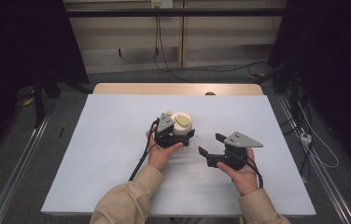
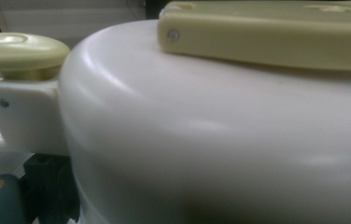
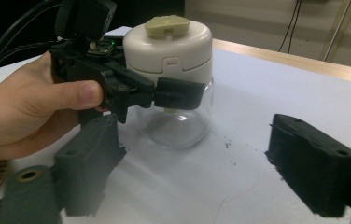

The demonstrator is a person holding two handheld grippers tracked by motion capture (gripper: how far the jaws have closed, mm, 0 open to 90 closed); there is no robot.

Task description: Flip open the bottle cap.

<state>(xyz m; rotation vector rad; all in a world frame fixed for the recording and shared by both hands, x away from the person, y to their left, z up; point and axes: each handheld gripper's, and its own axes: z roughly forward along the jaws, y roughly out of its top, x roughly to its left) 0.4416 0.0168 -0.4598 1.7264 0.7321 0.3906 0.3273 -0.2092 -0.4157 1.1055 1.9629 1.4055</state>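
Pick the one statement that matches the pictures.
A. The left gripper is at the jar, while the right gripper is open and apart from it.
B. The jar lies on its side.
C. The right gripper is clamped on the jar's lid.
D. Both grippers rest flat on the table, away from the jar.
A: the left gripper has its jaws at the upright jar, while the right gripper stands open, apart from it.

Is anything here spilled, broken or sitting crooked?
Nothing much stands out. The jar stands upright on the white table cover, its cream lid level, its clear glass body looking empty. The left gripper clasps it; the right gripper waits open beside it. A few dark specks mark the cover near the jar.
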